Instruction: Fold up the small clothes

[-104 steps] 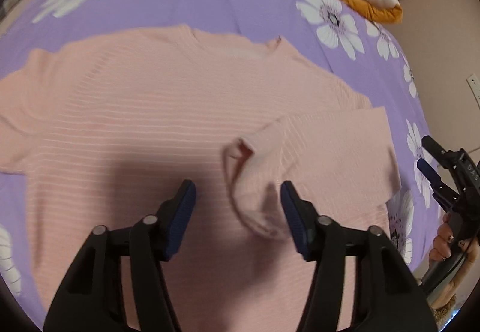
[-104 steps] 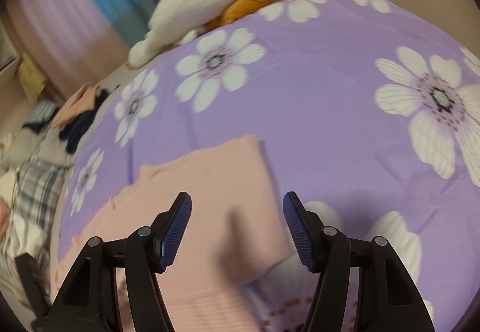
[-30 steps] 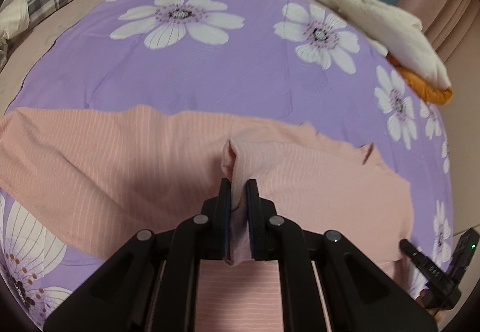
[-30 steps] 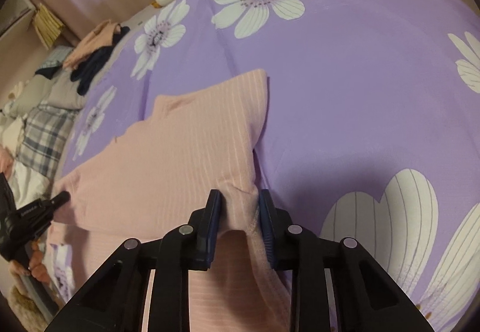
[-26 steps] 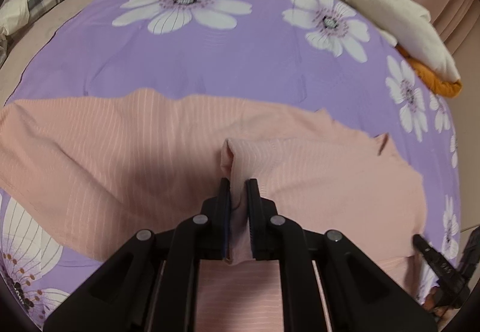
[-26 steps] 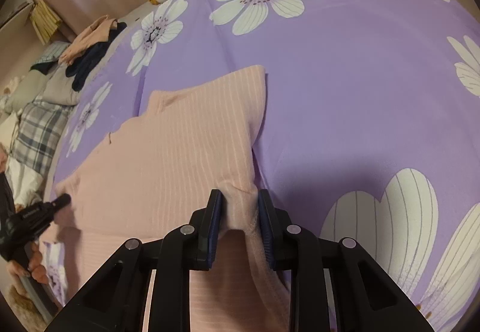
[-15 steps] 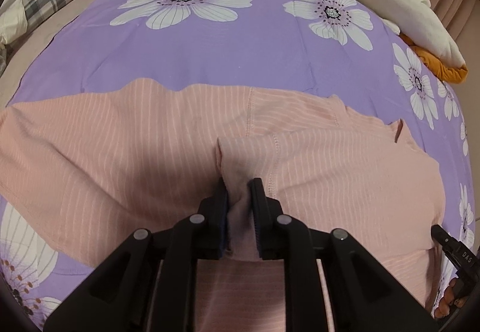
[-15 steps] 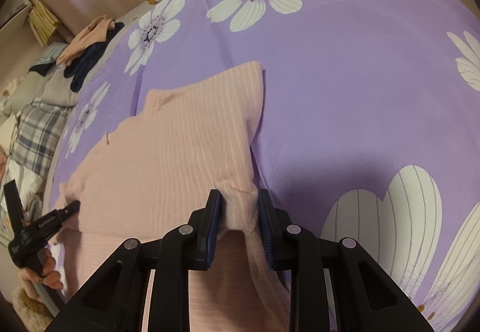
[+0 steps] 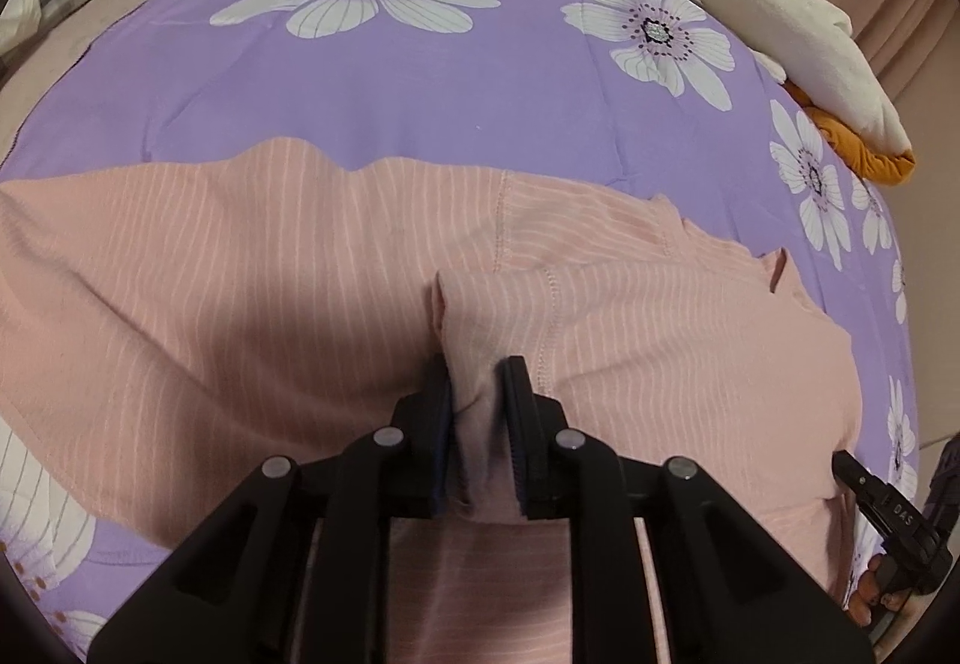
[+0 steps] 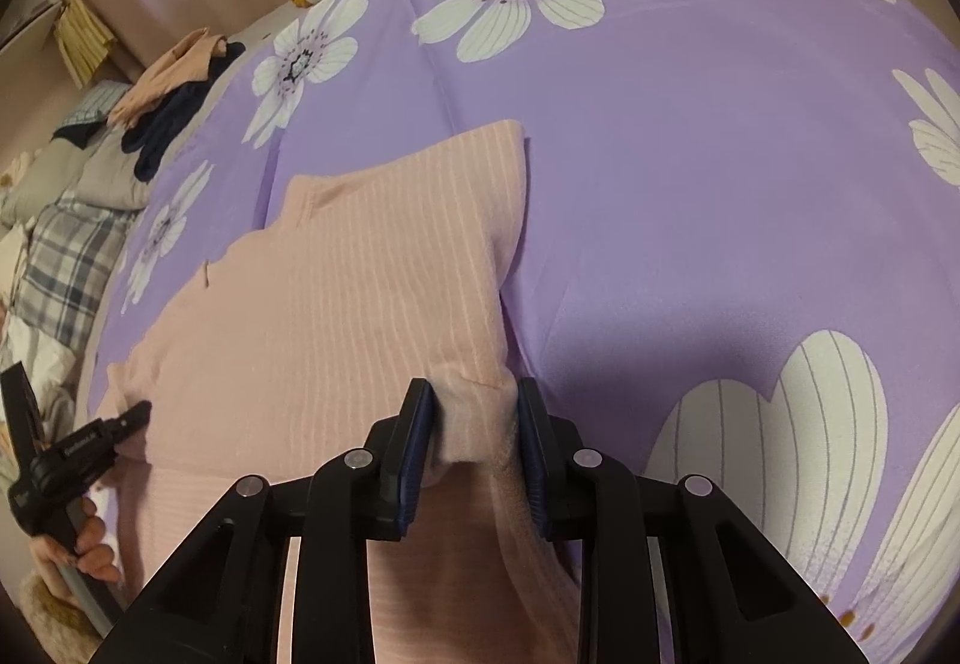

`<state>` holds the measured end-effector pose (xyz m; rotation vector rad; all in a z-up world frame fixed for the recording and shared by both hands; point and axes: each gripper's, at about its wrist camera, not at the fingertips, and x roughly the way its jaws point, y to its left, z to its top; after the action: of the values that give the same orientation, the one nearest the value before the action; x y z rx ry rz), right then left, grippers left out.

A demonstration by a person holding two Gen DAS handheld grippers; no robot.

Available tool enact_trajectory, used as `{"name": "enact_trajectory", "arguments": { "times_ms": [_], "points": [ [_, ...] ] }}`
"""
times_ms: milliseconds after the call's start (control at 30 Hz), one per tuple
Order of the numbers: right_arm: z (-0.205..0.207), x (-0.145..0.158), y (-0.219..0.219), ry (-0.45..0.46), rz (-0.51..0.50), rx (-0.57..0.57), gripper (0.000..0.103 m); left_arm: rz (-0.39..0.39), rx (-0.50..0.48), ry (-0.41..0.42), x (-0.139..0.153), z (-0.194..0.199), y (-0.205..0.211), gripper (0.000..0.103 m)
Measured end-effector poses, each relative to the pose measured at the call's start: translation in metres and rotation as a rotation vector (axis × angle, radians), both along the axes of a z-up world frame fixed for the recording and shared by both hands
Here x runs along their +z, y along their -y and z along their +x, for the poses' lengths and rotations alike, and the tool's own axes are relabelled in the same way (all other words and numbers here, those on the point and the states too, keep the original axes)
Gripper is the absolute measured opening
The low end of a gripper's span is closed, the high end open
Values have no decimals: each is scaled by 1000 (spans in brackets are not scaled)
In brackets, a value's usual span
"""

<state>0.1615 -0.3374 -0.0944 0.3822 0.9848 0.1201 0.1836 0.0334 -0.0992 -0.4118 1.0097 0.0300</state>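
Garment: pink striped knit top (image 9: 270, 304), spread on the purple flowered bedspread (image 9: 390, 82), one side already doubled over the body
Handling: I judge it light, soft and limp; it will sag and drag wherever I do not carry it, so I take it at folded edges and corners, not mid-panel
Left claw (image 9: 477, 418): nearly closed, a bunched ridge of the knit pinched between my pads near the sleeve seam
Right claw (image 10: 471, 448): nearly closed on a thick gather at the corner of the folded part (image 10: 360, 274)
Edges: folded edge runs just beside bare bedspread on my right; neckline notch shows at the far end
Room: wide bedspread beyond the garment
Periphery: cream and orange bedding (image 9: 810, 46) at the far edge, well apart; plaid pillow (image 10: 66, 256) and heap of clothes (image 10: 174, 94) off to the left, well apart
Risk: thick pinch may slip or pull the layers askew
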Motion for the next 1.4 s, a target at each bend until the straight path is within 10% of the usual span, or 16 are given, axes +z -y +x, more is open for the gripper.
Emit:
{"name": "enact_trajectory", "arguments": {
  "times_ms": [1400],
  "points": [
    [4, 0, -7, 19, -53, -5, 27, -47, -13, 33, -3, -3, -6, 19]
  ]
}}
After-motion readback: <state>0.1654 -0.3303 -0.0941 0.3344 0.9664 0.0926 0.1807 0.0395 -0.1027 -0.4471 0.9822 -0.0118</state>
